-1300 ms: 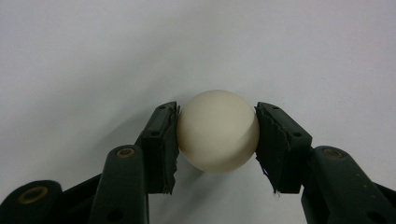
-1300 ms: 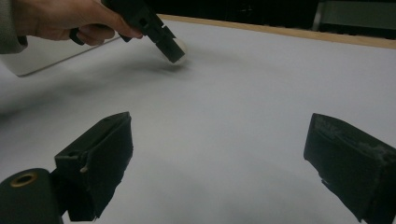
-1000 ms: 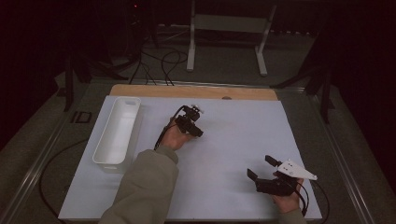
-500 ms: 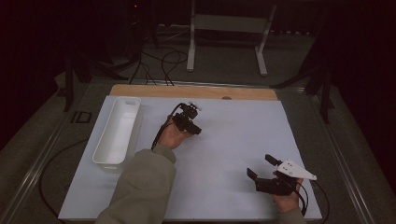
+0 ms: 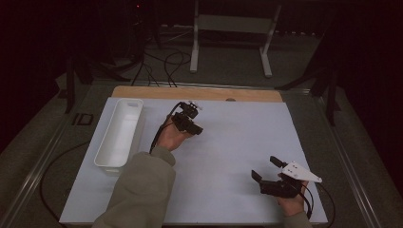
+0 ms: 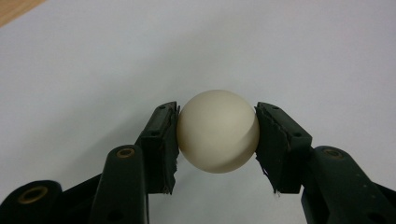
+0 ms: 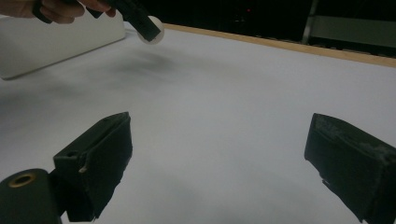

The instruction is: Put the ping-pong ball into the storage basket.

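— How does the left gripper (image 5: 188,118) stand?
— Jaws drawn in, pads pressed on something round between them, the sleeved forearm stretched forward.
— And the right gripper (image 5: 270,170)?
— Jaws spread wide, nothing between them.

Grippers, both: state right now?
Left gripper: closed on the white ball, held above the table.
Right gripper: open, nothing between its jaws.

Bare mat (image 5: 228,142) (tray (image 5: 119,130) far left)
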Available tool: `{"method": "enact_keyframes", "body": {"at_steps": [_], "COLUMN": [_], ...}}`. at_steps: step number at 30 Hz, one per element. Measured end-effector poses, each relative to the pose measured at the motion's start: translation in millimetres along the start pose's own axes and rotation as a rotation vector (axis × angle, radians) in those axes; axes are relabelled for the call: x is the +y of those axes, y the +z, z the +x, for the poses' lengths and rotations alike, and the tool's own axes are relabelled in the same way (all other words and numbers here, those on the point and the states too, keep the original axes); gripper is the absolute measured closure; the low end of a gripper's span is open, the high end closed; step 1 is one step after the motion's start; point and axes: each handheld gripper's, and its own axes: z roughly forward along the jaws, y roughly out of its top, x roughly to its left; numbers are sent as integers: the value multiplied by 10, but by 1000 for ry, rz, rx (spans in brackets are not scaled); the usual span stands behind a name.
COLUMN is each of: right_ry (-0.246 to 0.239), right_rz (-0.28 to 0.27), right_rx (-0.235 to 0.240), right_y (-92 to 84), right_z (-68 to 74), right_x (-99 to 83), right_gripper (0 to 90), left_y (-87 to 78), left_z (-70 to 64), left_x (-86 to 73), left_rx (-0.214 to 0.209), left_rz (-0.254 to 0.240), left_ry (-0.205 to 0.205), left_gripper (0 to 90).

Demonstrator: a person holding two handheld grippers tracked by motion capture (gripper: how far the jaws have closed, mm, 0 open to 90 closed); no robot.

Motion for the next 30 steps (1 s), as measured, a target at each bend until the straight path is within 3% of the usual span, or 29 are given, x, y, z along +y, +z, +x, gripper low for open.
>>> {"method": "enact_keyframes", "body": {"at_steps": [30], "right_ry": [-4], "right_rz": [3], "right_rx": [-8], "right_y": [16], "right_z": [0], "right_x": [-8], "right_gripper": [69], "left_y": [-291], "left_z": [3], "left_x": [-10], "left_rx": [15], "left_rz": [-18], "left_ry": [-4], "left_gripper": [515]}}
